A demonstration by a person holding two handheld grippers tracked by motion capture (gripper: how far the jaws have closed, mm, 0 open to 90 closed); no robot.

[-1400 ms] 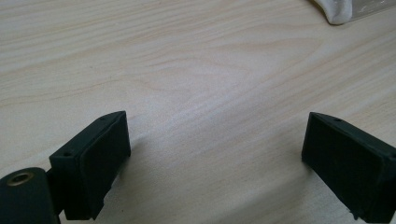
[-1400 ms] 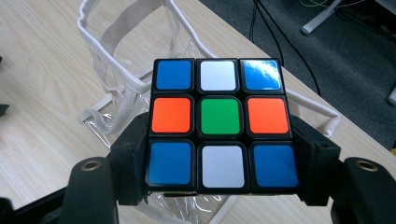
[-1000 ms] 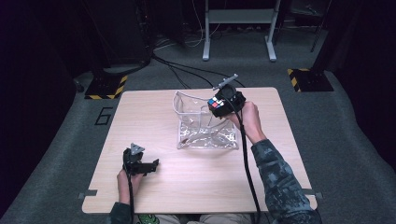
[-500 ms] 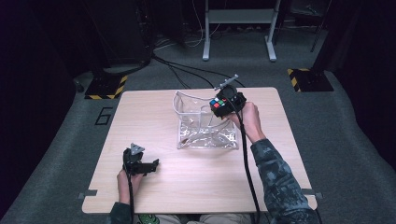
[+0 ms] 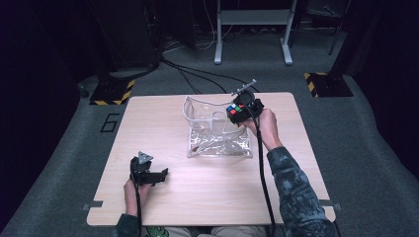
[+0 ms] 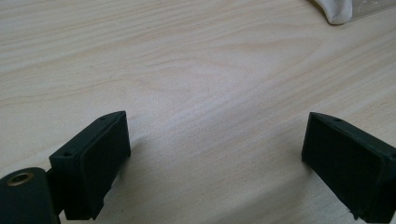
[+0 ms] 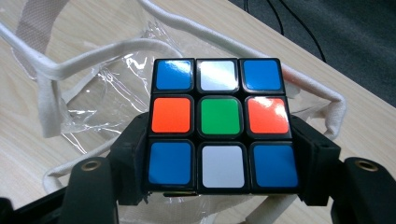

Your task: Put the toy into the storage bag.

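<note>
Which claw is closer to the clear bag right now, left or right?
Right. The right claw, shut on the puzzle cube, is over the clear bag near its far right rim. The left claw sits open on the table, off the bag's near left corner.

Clear bag (image 5: 217, 133) standing mid-table (image 5: 197, 197), white rim (image 7: 93, 51) ringing open mouth; bare wood lying open around left gripper (image 5: 148, 173).
</note>
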